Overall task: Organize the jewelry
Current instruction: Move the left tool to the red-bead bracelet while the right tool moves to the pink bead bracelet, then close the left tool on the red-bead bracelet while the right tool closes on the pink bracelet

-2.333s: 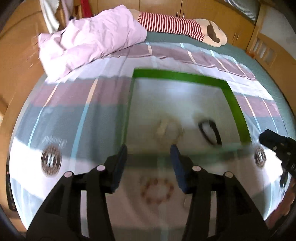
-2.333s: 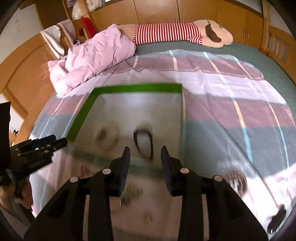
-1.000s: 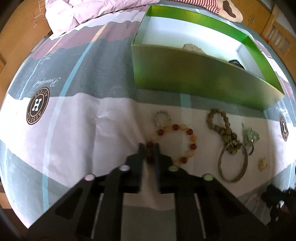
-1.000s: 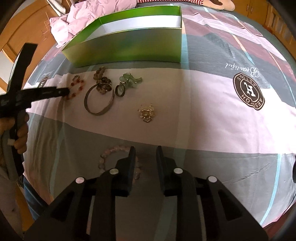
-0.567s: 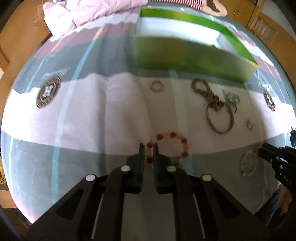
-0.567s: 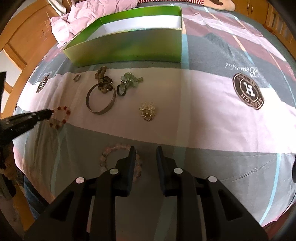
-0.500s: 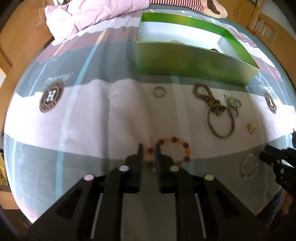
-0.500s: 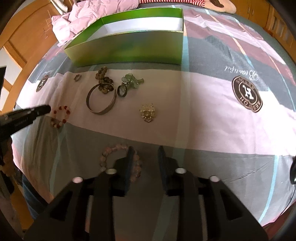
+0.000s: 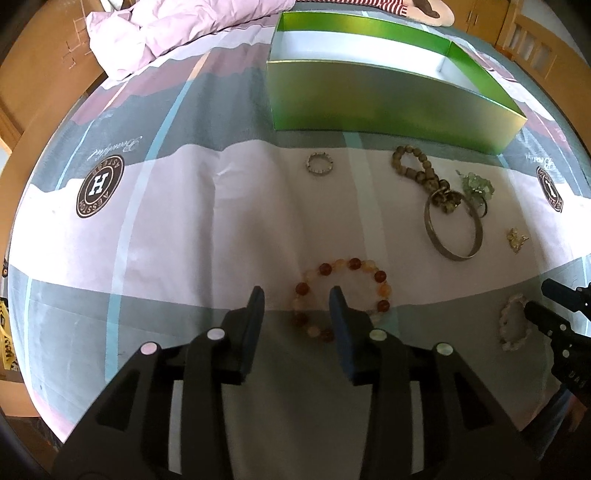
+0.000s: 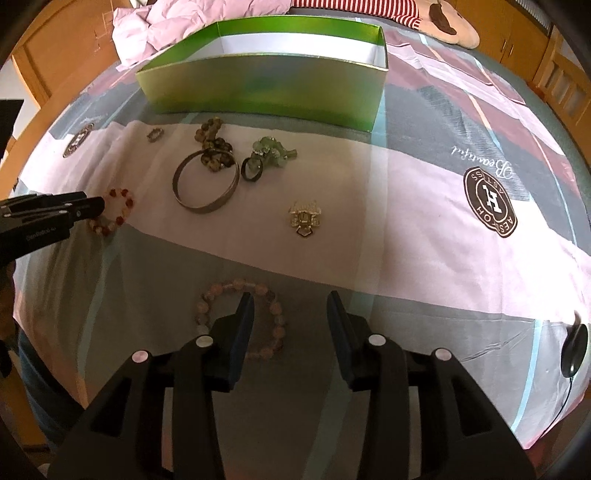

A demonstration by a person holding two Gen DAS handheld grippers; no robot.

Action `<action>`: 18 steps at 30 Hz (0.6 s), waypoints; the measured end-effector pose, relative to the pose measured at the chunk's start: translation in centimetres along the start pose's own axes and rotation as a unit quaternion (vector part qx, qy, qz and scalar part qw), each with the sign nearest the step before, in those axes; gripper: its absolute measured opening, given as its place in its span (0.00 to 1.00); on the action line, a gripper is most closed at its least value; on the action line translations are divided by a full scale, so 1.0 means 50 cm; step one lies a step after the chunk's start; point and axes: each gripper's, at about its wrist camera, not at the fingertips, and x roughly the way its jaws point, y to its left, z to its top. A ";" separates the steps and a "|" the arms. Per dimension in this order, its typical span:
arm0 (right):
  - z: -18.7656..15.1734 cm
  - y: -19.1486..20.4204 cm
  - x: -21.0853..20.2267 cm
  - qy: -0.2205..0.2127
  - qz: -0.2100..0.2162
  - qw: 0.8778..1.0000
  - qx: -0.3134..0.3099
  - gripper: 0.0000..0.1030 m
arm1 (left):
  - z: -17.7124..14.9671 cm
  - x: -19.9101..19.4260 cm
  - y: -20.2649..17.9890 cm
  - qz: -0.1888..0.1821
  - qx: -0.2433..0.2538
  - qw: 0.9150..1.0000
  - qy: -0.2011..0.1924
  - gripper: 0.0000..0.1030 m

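A red and orange bead bracelet [image 9: 354, 263] lies flat on the bedsheet. My left gripper [image 9: 295, 299] hovers over its left side with the jaws opening. A few beads sit between the fingers, and the pads do not touch them. A pale pink bead bracelet [image 10: 236, 284] lies under my right gripper [image 10: 290, 301], which is open. The right gripper's left finger covers the ring's middle, and the ring's right side shows in the gap. The green box [image 9: 388, 99] stands further up the bed.
Between the box and the grippers lie a silver bangle [image 10: 206, 184], a brownish bead string [image 10: 212, 144], a small silver ring [image 9: 319, 164], a green stone cluster [image 10: 271, 151] and a gold brooch [image 10: 304, 218]. A pink quilt [image 9: 166, 26] is bunched beyond the box.
The left gripper pulled the red and orange bracelet away from the box while shut on it, then its jaws spread and let go. The right jaws also stand wider than before.
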 end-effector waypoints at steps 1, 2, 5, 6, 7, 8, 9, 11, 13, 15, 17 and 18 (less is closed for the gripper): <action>-0.001 0.000 0.003 0.001 -0.002 1.000 0.000 0.40 | -0.001 0.002 -0.001 0.000 0.000 1.000 0.001 0.36; -0.002 0.002 0.005 0.002 -0.001 1.000 0.002 0.40 | -0.003 0.003 -0.001 -0.001 0.001 1.000 0.002 0.36; -0.003 0.004 0.009 0.004 -0.002 1.000 0.002 0.40 | -0.006 0.008 -0.005 -0.006 0.003 1.000 0.004 0.36; -0.003 0.006 0.011 0.005 -0.002 1.000 0.000 0.40 | -0.007 0.011 -0.007 -0.005 0.004 1.000 0.006 0.36; -0.003 0.008 0.013 0.006 -0.002 1.000 0.000 0.40 | -0.009 0.012 -0.008 -0.005 0.005 1.000 0.007 0.36; -0.003 0.009 0.014 0.007 0.000 1.000 0.001 0.40 | -0.010 0.013 -0.009 -0.005 0.005 1.000 0.007 0.36; -0.003 0.010 0.015 0.008 0.001 1.000 0.001 0.40 | -0.011 0.013 -0.012 -0.003 0.007 1.000 0.006 0.36; -0.002 0.017 0.015 0.008 0.004 1.000 -0.001 0.40 | -0.012 0.014 -0.018 -0.003 0.011 1.000 0.006 0.35; 0.001 0.025 0.017 0.008 0.011 1.000 -0.004 0.39 | -0.014 0.013 -0.024 -0.005 0.015 1.000 0.005 0.32; 0.002 0.034 0.019 0.009 0.019 1.000 -0.007 0.37 | -0.016 0.012 -0.032 -0.002 0.020 1.000 0.005 0.31; 0.005 0.046 0.020 0.008 0.023 1.000 -0.012 0.32 | -0.021 0.012 -0.038 -0.002 0.024 1.000 0.005 0.31; 0.008 0.050 0.021 0.007 0.023 1.000 -0.014 0.30 | -0.022 0.010 -0.041 -0.002 0.026 1.000 0.005 0.31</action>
